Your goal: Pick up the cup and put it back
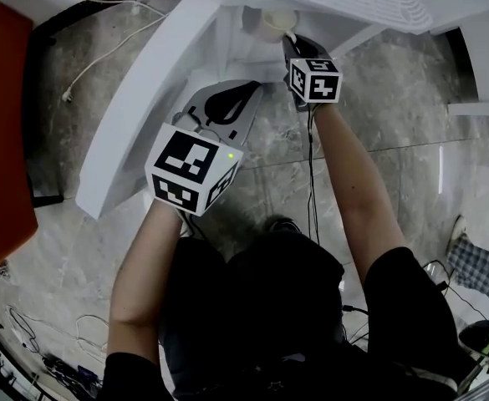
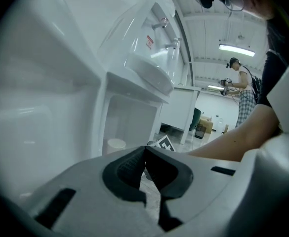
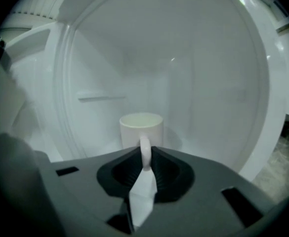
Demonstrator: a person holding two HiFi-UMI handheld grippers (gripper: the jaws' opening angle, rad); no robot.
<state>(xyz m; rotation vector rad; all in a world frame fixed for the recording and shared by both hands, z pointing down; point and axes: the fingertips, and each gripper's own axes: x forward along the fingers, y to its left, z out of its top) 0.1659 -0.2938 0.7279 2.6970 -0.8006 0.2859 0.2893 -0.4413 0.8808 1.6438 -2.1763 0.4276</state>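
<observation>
A white cup [image 3: 141, 127] stands upright in the white niche of a water dispenser, with its handle [image 3: 145, 154] turned toward me. My right gripper [image 3: 145, 151] reaches into the niche, and its dark pads press on that handle from both sides. In the head view the cup [image 1: 277, 22] sits just beyond the right gripper [image 1: 290, 44]. My left gripper [image 1: 248, 90] hangs lower and to the left, outside the niche. Its jaws meet at the tips with nothing between them. The left gripper view shows the left gripper [image 2: 144, 149] with the cup [image 2: 116, 144] small beyond it.
The white dispenser [image 2: 149, 73] has two taps [image 2: 163, 22] above a drip ledge. A red-brown surface [image 1: 2, 124] fills the left edge. Cables [image 1: 102, 57] lie on the marble floor. A person [image 2: 240, 93] stands far behind, near a white table [image 2: 184, 107] and boxes [image 2: 203, 127].
</observation>
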